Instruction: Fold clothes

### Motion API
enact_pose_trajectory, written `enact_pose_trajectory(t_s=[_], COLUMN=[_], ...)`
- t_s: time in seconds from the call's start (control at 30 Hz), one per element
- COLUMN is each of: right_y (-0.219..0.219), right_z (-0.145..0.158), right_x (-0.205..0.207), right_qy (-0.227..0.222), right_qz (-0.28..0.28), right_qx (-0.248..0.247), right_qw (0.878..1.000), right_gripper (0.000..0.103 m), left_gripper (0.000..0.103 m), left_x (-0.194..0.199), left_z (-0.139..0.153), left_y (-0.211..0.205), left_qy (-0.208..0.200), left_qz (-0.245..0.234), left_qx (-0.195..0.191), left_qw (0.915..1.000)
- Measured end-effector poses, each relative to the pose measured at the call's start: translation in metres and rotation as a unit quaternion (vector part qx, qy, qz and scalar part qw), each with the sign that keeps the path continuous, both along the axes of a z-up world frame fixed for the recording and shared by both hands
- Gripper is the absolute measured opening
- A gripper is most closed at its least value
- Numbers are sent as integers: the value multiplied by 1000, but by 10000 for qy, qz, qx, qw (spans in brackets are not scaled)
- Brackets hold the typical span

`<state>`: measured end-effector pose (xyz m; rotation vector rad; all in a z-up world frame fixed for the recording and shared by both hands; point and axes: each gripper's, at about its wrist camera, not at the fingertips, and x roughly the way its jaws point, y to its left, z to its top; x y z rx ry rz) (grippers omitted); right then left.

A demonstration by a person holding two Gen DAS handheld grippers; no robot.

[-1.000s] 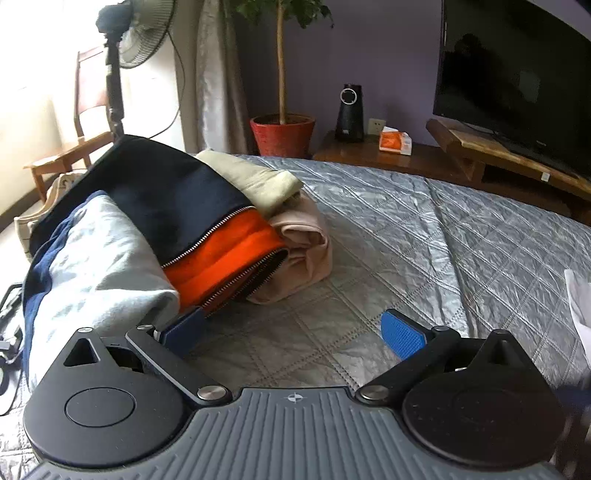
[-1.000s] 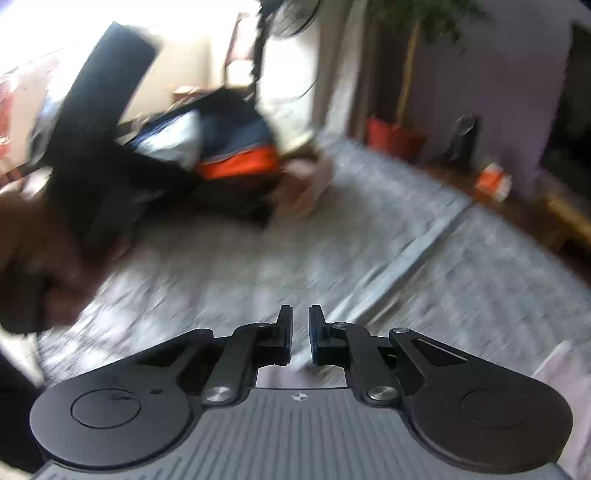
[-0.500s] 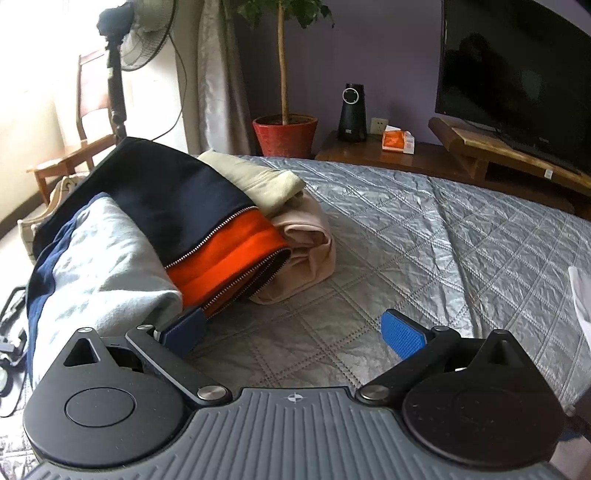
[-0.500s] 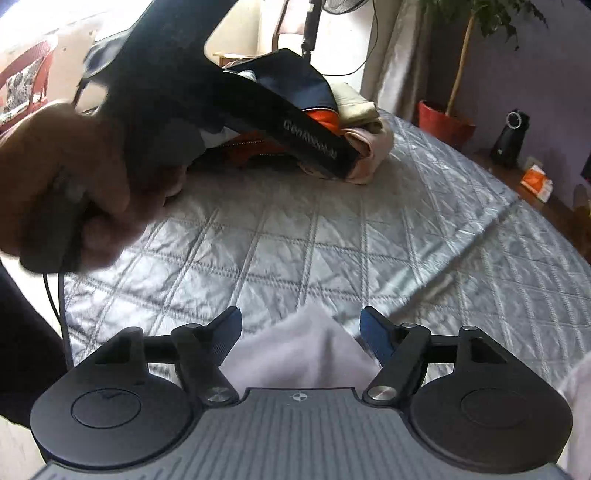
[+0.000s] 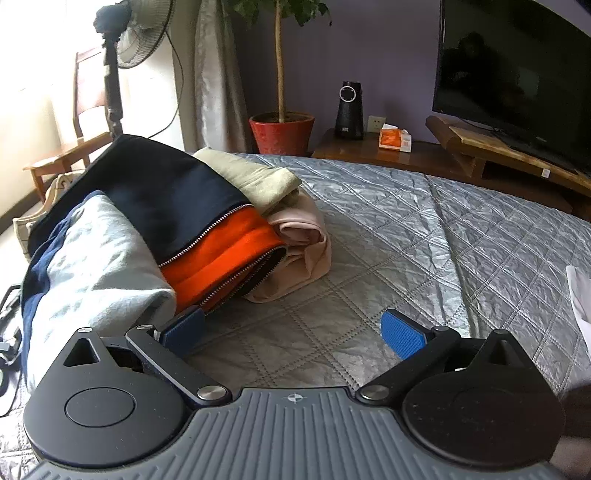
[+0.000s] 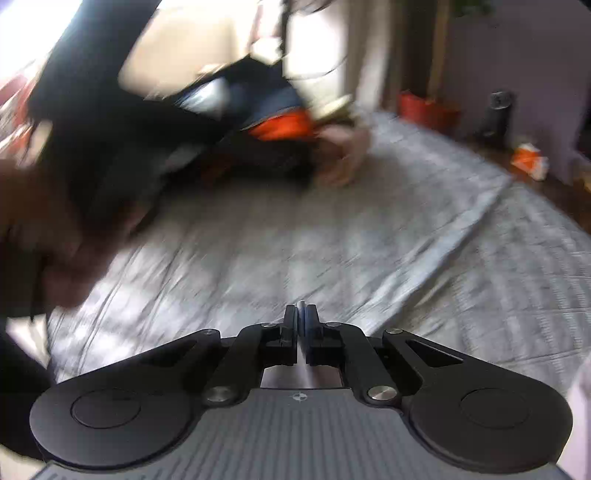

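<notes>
The left gripper (image 5: 291, 328) hangs low over the bed (image 5: 424, 236), its blue pads (image 5: 400, 334) spread wide with nothing between them. Its left pad sits just beside the near end of the clothes pile (image 5: 155, 236), at the grey garment (image 5: 99, 269); whether they touch cannot be told.

The pile lies along the bed's left edge. A navy jacket (image 5: 162, 195) with an orange lining (image 5: 225, 251) and silver zippers rests on top of the grey piece. A beige garment (image 5: 255, 177) and a pink one (image 5: 306, 240) lie folded against its far side, toward the bed's far left corner. To the right of the pile the quilted grey cover runs bare across the middle to the far edge, the widest open stretch. A bit of white cloth (image 5: 580, 295) shows at the bed's right edge.

Beyond the far edge stand a red plant pot (image 5: 282, 133), a black speaker (image 5: 348, 110), a tissue box (image 5: 395, 137) on a wooden cabinet, and a TV (image 5: 517, 81). A fan (image 5: 136, 33) and a wooden chair (image 5: 70, 147) stand past the left edge.

The right wrist view is badly blurred. The right gripper (image 6: 300, 323) has its fingers pressed together, with a thin white sliver of fabric (image 6: 301, 305) pinched between the tips. The left hand (image 6: 55, 229) looms large at that view's left, over the bed's near left part, with the pile (image 6: 266, 122) behind it.
</notes>
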<state>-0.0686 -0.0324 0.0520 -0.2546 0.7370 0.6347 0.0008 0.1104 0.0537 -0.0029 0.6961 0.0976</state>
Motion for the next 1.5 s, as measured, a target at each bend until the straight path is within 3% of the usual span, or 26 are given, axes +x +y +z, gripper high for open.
enact_pose_trajectory(t_s=[0.13, 0.2, 0.27, 0.33, 0.37, 0.47, 0.53, 0.6, 0.63, 0.67, 0.73, 0.97, 1.1, 1.13, 1.17, 1.33, 1.43, 1.5], right_y=[-8, -24, -42, -56, -60, -56, -33, 2, 17, 25, 28, 43, 52, 53, 53, 46, 47, 46], right_z=[6, 10, 13, 19, 23, 31, 30, 19, 10, 4, -3, -29, -37, -37, -36, -28, -24, -23], right_x=[10, 17, 21, 8, -3, -48, -84, -110, -112, -109, -94, -59, -60, -60, -61, -65, -69, -70], right_qy=[-574, -577, -345, -369, -449, -393, -424, -517, -534, -447, -276, -415, -609, -566, -467, 88, -3, -231], right_qz=[-549, -1123, -1452, -1697, -1861, -2117, -1642, -981, -694, -566, -672, -591, -458, -392, -322, -121, -255, -460], right_qx=[-170, 0, 413, 567, 512, 654, 642, 37, -260, -327, -196, -1188, -1338, -1291, -1150, 39, 88, -153], right_qw=[9967, 9920, 9879, 9832, 9802, 9743, 9834, 9938, 9958, 9969, 9972, 9903, 9881, 9892, 9917, 9999, 9996, 9986], right_gripper=[10, 24, 55, 77, 78, 76, 73, 60, 33, 14, 15, 20, 18, 8, 4, 4, 6, 17], left_gripper=[102, 102, 102, 102, 102, 102, 102, 102, 102, 102, 103, 103, 103, 103, 103, 103, 103, 103], left_x=[0, 0, 0, 0, 1, 1, 0, -1, -2, -3, -4, 0, 2, 2, 2, 1, 1, 1], left_z=[0, -1, -2, -3, -3, -2, 0, 1, 2, 2, 2, 0, -1, -1, -1, 0, 1, 1], left_y=[-3, -5, -7, -9, -9, -9, -7, -4, -3, -3, -2, -9, -9, -8, -6, -3, -3, -4], left_qy=[6, 16, 39, 63, 59, 13, -46, -105, -125, -146, -161, -79, -46, -37, -26, -39, -48, -59], left_qz=[-57, -97, -139, -166, -169, -133, -44, 69, 109, 148, 188, -59, -96, -79, -54, -4, -23, -50], left_qx=[37, 52, 65, 82, 75, 50, 68, 104, 116, 127, 153, 132, 122, 104, 69, 21, -20, 12], left_qw=[10000, 9999, 9999, 9998, 9998, 9999, 10000, 9999, 9998, 9997, 9996, 9999, 9999, 9999, 10000, 10000, 10000, 10000])
